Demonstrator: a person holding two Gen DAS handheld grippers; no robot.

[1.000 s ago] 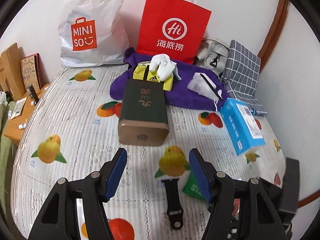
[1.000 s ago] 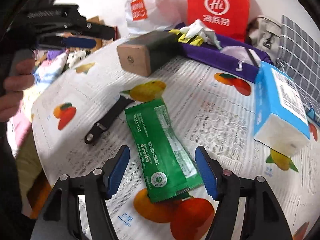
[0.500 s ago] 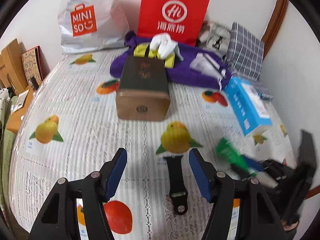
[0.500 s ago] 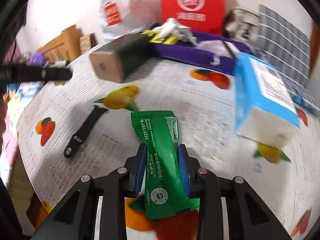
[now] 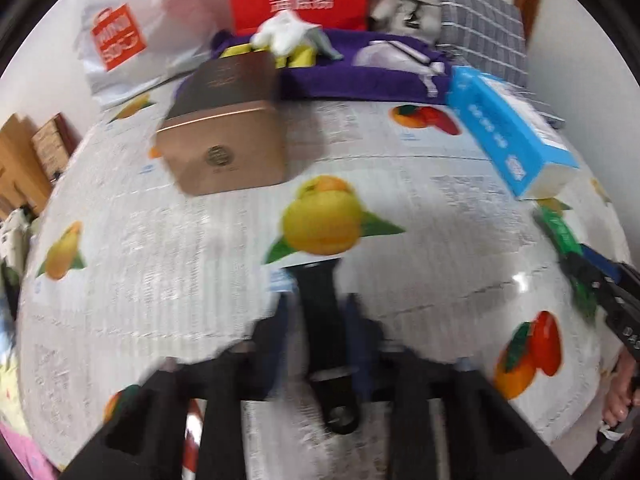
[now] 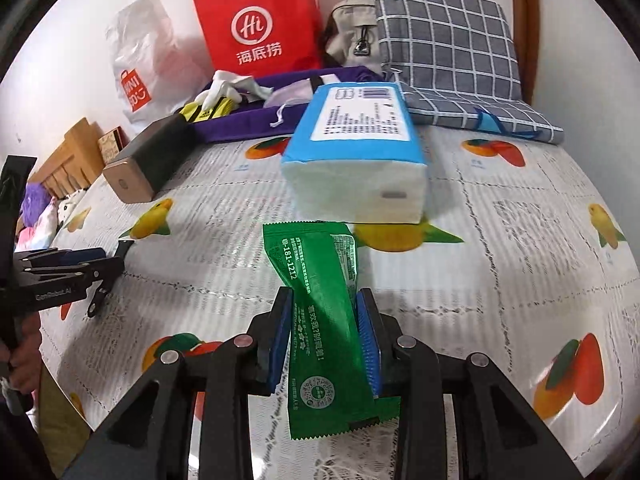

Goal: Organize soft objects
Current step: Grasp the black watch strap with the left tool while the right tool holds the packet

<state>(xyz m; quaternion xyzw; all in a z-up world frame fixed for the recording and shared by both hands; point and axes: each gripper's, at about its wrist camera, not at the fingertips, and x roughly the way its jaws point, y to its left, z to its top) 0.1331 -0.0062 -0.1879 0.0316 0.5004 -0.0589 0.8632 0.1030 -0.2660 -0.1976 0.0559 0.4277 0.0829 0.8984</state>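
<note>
My right gripper is shut on a green packet and holds it above the fruit-print cover, just short of a blue tissue pack. My left gripper is closed around a black strap lying on the cover; this view is blurred by motion. From the right wrist view the left gripper sits at the far left on the strap. From the left wrist view the right gripper and green packet are at the far right.
A brown-ended dark box lies mid-bed. A purple cloth at the back holds a white glove, a yellow item and a pouch. Red bag, white Miniso bag, grey bag and checked cushion line the wall.
My left gripper moved forward and closed around the black strap. My right gripper, shut on the green packet since half a second ago, has lifted it and swung toward the blue tissue pack.
</note>
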